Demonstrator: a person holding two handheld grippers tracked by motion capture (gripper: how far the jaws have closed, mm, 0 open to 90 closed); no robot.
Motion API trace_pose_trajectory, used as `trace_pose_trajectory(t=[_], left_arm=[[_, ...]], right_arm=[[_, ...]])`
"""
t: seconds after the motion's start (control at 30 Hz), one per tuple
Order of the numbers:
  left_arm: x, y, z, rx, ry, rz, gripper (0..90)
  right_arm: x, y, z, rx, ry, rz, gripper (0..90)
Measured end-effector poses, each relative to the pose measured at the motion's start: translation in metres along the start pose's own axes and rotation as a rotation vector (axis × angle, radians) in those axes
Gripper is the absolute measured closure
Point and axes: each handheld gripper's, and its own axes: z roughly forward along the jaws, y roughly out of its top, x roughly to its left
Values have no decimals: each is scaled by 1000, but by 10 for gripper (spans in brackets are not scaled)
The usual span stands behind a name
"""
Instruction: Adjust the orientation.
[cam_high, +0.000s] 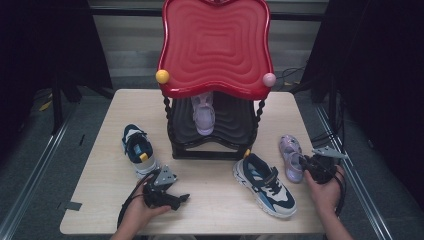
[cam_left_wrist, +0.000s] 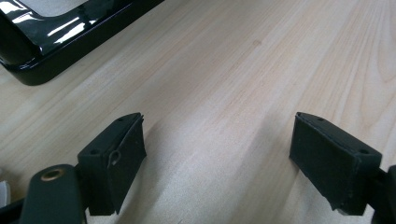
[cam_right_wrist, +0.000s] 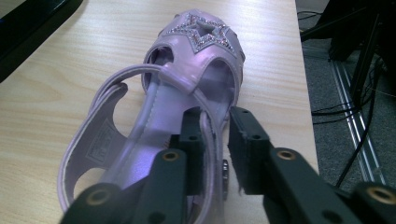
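Now the right gripper (cam_right_wrist: 215, 140) has its two jaws squeezed on the side strap of the purple sandal (cam_right_wrist: 187, 84), which lies on the table (cam_high: 210, 200) at the near right, beside a blue and white sneaker (cam_high: 265, 185). Over at the near left, the left gripper (cam_left_wrist: 217, 154) rests with jaws wide apart, holding nothing.

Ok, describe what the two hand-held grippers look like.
Both are black. The left hand-held gripper and the right hand-held gripper each carry a grey three-cornered plate on top and trail a black cable. Their jaws end in flat rectangular black pads, with brass-coloured rivets at the joints.
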Motion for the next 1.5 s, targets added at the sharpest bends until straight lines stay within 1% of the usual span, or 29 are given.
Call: trace_pose_trajectory(t=[0.13,0.2,0.23,0.27,0.33,0.43,0.47,0.63,0.83,1.07,1.27,1.5], left_arm=[[0,0,0,0,0,0,174],[0,0,0,0,0,0,174],[0,0,0,0,0,0,175],[0,0,0,0,0,0,175],[0,0,0,0,0,0,174],[0,0,0,0,0,-1,174],[0,0,0,0,0,0,175],[0,0,0,0,0,0,174],[0,0,0,-2,0,-2,174],[0,0,0,-4,1,-5,174],[0,0,0,-3,1,-4,174],[0,0,0,-2,0,-3,174]], right_arm=[[1,1,0,6,-2,-30,816],[1,2,0,5,-1,-33,820],[1,2,-1,1,2,-44,824],[1,2,-1,1,2,-44,824],[2,2,-1,-9,-4,-60,828],[2,2,-2,-17,-2,-60,830],[2,2,-3,-17,-1,-67,831],[0,1,-5,-26,5,-63,832],[-2,5,-15,-56,29,-57,833],[0,12,-32,-75,66,-82,834],[1,17,-44,-90,102,-92,834],[3,20,-58,-101,126,-119,834]])
